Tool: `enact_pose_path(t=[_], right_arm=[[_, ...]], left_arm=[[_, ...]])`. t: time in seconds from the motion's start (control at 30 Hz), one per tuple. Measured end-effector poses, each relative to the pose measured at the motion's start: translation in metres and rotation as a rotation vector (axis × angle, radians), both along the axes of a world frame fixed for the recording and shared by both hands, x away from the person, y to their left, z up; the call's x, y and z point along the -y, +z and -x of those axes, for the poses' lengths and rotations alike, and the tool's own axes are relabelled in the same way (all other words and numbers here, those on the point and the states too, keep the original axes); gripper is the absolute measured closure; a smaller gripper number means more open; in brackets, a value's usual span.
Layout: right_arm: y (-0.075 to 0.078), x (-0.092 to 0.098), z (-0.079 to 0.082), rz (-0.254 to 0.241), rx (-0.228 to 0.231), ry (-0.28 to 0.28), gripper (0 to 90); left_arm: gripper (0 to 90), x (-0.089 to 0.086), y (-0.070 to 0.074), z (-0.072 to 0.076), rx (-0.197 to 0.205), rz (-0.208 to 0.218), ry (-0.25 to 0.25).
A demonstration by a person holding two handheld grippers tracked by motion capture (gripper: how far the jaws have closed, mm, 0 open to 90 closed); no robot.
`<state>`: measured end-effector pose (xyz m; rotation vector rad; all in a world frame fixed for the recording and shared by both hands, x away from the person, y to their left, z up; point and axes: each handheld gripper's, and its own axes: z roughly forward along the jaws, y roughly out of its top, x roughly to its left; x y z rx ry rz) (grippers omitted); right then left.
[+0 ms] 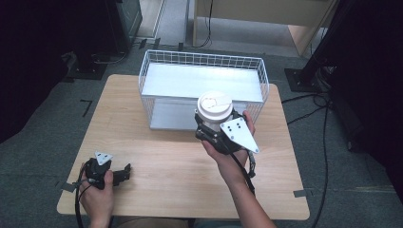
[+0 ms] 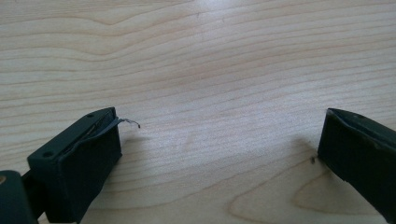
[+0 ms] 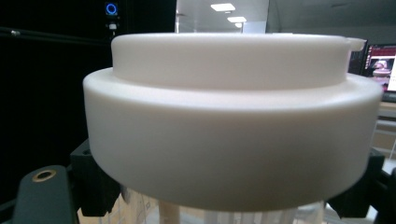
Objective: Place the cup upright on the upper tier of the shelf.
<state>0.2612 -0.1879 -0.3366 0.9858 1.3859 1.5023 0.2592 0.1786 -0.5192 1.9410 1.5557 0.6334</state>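
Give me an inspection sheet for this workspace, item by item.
Surface: light wood table, bare around the grippers.
Job's things: white wire basket at the far side of the table; white-lidded cup, upright, held in front of the basket.
Clutter: nothing seen.
Grippers: left gripper low at the near left corner, jaws wide apart with nothing between; right gripper shut on the cup below its lid.
Cables: one cable trails along the right forearm; black cables lie on the floor to the right.
Surroundings: grey carpet, dark stands, wooden furniture behind.
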Motion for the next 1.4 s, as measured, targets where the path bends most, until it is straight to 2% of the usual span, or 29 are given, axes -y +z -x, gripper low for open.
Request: enact_pose_path(t=[0.4, 0.53, 0.77, 0.83, 0.97, 1.07, 1.33, 1.4], right_arm=[[0.033, 0.001, -0.02, 0.007, 0.05, -0.013, 15.4], [0.038, 0.0, -0.027, 0.006, 0.05, -0.025, 15.4], [0.048, 0.003, -0.048, 0.009, 0.044, -0.05, 15.4], [0.049, 0.004, -0.054, 0.003, 0.04, -0.057, 15.4], [0.051, 0.004, -0.067, 0.022, 0.032, -0.077, 15.4], [0.052, 0.005, -0.076, 0.01, 0.021, -0.085, 15.4], [0.047, 0.005, -0.107, 0.022, -0.01, -0.121, 15.4], [0.047, 0.005, -0.11, 0.023, -0.011, -0.123, 15.5]], left_arm=[[0.0, 0.0, 0.0, 0.0, 0.0, 0.0, 0.0], [0.0, 0.0, 0.0, 0.0, -0.001, -0.001, -0.001], [0.0, 0.0, 0.0, 0.0, 0.0, 0.0, 0.0], [0.0, 0.0, 0.0, 0.0, 0.0, 0.0, 0.0], [0.0, 0.0, 0.0, 0.0, 0.0, 0.0, 0.0], [0.0, 0.0, 0.0, 0.0, 0.0, 0.0, 0.0], [0.0, 0.0, 0.0, 0.0, 0.0, 0.001, 0.0], [0.0, 0.0, 0.0, 0.0, 0.0, 0.0, 0.0]])
